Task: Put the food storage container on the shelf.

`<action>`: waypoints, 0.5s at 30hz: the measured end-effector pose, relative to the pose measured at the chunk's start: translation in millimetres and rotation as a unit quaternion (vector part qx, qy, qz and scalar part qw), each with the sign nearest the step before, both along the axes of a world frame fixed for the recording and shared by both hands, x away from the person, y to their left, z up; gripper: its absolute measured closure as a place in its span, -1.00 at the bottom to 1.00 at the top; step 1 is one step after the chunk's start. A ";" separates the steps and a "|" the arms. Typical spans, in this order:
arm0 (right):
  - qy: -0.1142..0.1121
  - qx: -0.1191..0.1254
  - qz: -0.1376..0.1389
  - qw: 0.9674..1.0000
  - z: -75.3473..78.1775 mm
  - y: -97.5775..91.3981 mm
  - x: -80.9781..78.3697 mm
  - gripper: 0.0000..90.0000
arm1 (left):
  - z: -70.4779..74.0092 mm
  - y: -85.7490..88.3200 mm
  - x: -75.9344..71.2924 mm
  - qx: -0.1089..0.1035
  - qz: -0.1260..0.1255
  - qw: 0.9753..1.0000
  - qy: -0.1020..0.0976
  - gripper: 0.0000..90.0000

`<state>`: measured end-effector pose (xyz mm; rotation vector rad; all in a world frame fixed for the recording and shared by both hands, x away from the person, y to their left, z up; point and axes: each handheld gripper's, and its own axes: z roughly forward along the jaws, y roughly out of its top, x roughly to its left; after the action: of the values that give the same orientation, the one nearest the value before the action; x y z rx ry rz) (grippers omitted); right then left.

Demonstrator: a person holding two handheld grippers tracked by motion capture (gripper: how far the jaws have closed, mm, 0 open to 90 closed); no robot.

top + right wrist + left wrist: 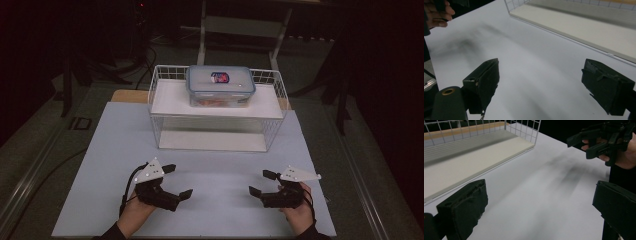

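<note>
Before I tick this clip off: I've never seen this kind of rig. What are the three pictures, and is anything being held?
No robot here: a person holds a two-jaw tool in each hand. The high view looks down on the table, showing the left gripper and the right gripper. The other two pictures come from cameras riding on each gripper, looking along its black jaws. A white wire shelf rack stands at the far side, with a lidded plastic container on its upper shelf. Both grippers are open over bare table, holding nothing.
</note>
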<state>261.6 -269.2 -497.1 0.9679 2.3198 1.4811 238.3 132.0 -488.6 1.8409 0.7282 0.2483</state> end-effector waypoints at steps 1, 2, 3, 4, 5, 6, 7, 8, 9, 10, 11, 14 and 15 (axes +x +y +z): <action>-0.002 -0.002 -0.001 1.000 -0.4 -2.2 -1.2 -0.68 | -1.0 0.0 0.0 0.000 0.000 1.000 0.002 -1.00; -0.008 -0.007 -0.005 1.000 -1.4 -4.0 -2.3 -0.68 | -2.2 0.0 0.0 0.000 -0.001 1.000 0.002 -1.00; -0.011 -0.015 -0.008 1.000 -2.6 -5.6 -2.9 -0.68 | -3.2 -0.3 0.1 0.002 -0.001 1.000 0.003 -1.00; -0.009 -0.018 -0.009 1.000 -4.1 -7.4 -2.7 -0.68 | -4.3 -0.5 0.6 0.004 -0.002 1.000 0.004 -1.00; -0.005 -0.017 -0.012 1.000 -5.4 -9.4 -1.9 -0.68 | -5.3 -0.8 0.7 0.002 -0.002 1.000 0.006 -1.00; -0.002 -0.015 -0.016 1.000 -6.1 -10.8 -0.9 -0.67 | -6.1 -1.0 1.1 0.001 -0.003 1.000 0.007 -1.00; -0.001 -0.014 -0.018 1.000 -6.9 -11.6 0.2 -0.67 | -6.8 -1.4 1.3 0.001 -0.004 1.000 0.009 -1.00; 0.001 -0.014 -0.020 1.000 -7.7 -12.0 1.0 -0.67 | -7.3 -1.9 1.5 0.003 -0.005 1.000 0.009 -1.00; 0.003 -0.015 -0.019 1.000 -8.7 -12.3 2.2 -0.67 | -7.7 -2.2 1.3 0.003 -0.005 1.000 0.009 -1.00; 0.007 -0.015 -0.020 1.000 -9.7 -12.2 2.7 -0.67 | -8.0 -2.3 1.4 0.004 -0.006 1.000 0.010 -1.00; 0.008 -0.017 -0.021 1.000 -10.6 -12.4 3.5 -0.67 | -8.4 -2.4 1.5 0.003 -0.007 1.000 0.011 -1.00; 0.015 -0.018 -0.023 0.999 -12.8 -12.9 5.0 -0.67 | -9.1 -2.1 2.1 0.002 -0.007 1.000 0.012 -1.00; 0.017 -0.019 -0.024 0.999 -13.2 -13.3 5.4 -0.67 | -9.2 -2.0 2.3 0.002 -0.007 1.000 0.012 -1.00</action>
<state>267.0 -282.5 -510.3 1.0391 2.3223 1.4078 240.6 130.0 -497.8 1.8549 0.7324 0.2192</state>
